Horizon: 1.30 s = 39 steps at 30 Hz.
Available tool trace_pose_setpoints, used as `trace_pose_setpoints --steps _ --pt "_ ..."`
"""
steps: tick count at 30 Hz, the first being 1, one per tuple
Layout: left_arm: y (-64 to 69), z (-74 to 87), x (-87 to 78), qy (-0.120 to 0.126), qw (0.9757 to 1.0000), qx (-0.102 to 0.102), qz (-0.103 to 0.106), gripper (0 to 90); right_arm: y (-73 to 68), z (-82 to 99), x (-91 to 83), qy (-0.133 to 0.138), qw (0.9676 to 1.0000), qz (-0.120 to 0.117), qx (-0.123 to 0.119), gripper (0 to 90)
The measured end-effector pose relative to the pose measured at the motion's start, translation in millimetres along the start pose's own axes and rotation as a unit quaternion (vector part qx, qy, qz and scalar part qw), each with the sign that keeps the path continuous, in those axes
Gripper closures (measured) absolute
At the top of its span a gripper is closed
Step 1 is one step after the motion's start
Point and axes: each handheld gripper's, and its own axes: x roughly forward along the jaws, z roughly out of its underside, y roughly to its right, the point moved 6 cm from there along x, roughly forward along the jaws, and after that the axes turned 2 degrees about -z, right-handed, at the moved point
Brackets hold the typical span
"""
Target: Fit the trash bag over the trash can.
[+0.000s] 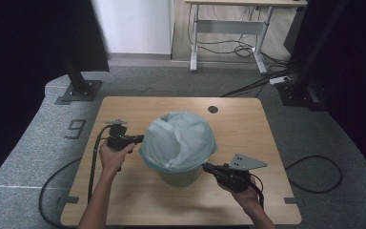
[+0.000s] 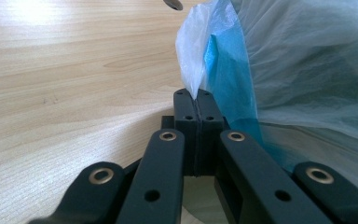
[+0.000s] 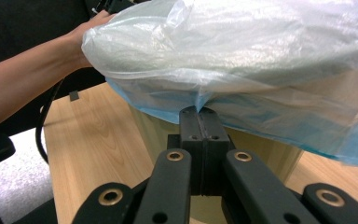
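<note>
- At left, the left gripper (image 1: 136, 139) is clamped on the edge of the plastic bag (image 1: 178, 138), jaws pinching a fold of film.
- Centre, the bag lines a bin (image 1: 180, 175) in the middle of the wooden table (image 1: 124, 191).
- At right, the right gripper (image 1: 206, 166) pinches the bag's rim, jaws together on the film.
</note>
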Motion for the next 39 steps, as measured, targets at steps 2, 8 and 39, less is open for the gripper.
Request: trace_pose_setpoints --steps 2,8,39 --pt "-0.7 1.1 0.4 -0.001 1.0000 -0.001 -0.001 89.8 1.7 4.2 0.5 -0.007 1.0000 -0.002 0.000 89.2" --pt "-4.3 8.3 4.4 -0.006 1.0000 -0.005 0.002 89.9 10.0 27.9 6.9 -0.034 0.9994 -0.002 0.010 89.3" --pt "6.3 32.2 16.6 -0.026 0.9993 -0.001 0.026 89.1 7.6 14.5 1.3 0.002 0.9992 0.010 0.038 43.3"
